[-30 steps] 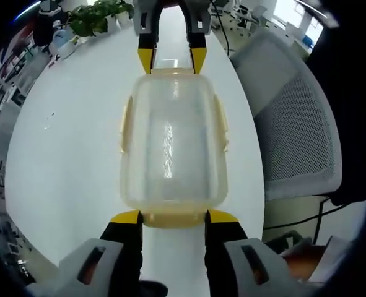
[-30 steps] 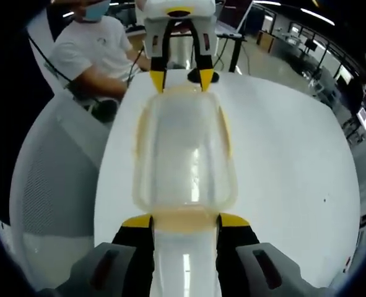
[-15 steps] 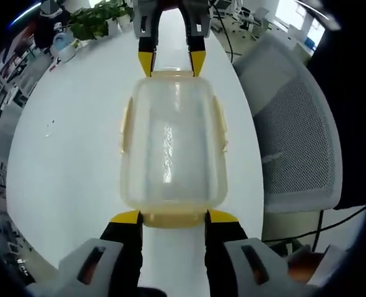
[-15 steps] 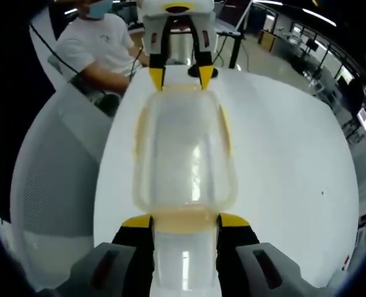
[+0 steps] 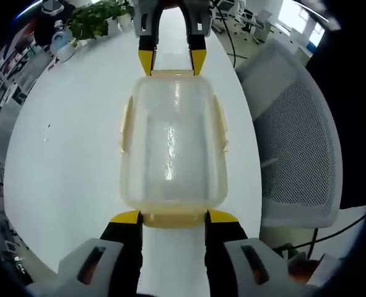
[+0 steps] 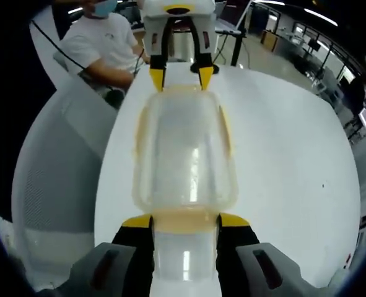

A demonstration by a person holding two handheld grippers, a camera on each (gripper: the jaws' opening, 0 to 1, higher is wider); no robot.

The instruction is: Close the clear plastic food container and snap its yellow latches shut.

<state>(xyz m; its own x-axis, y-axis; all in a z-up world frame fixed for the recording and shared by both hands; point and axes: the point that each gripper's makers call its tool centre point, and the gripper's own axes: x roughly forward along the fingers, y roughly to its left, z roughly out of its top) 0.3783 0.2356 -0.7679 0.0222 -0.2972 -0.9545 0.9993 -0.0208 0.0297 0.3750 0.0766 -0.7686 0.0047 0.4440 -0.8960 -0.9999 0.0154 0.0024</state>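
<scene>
The clear plastic container (image 5: 170,142) with its lid on lies lengthwise between my two grippers over the white table (image 5: 71,124). Its yellow side latches (image 5: 126,127) lie flat against the long walls. My left gripper (image 5: 174,218) is shut on the near yellow end latch. At the far end, my right gripper (image 5: 170,62) clamps the opposite latch. In the right gripper view the same container (image 6: 186,154) runs away from my right gripper (image 6: 185,221), which grips its near end latch, and my left gripper (image 6: 178,74) holds the far end.
A grey mesh office chair (image 5: 294,142) stands close to the table's edge. A seated person in a white shirt (image 6: 102,49) is behind that chair (image 6: 52,167). A potted plant (image 5: 96,15) stands at the table's far end. Bare white table (image 6: 294,154) spreads on the other side.
The table and chair have slid slightly in both views while the container stays fixed between the jaws. Both grippers keep the same hold.
</scene>
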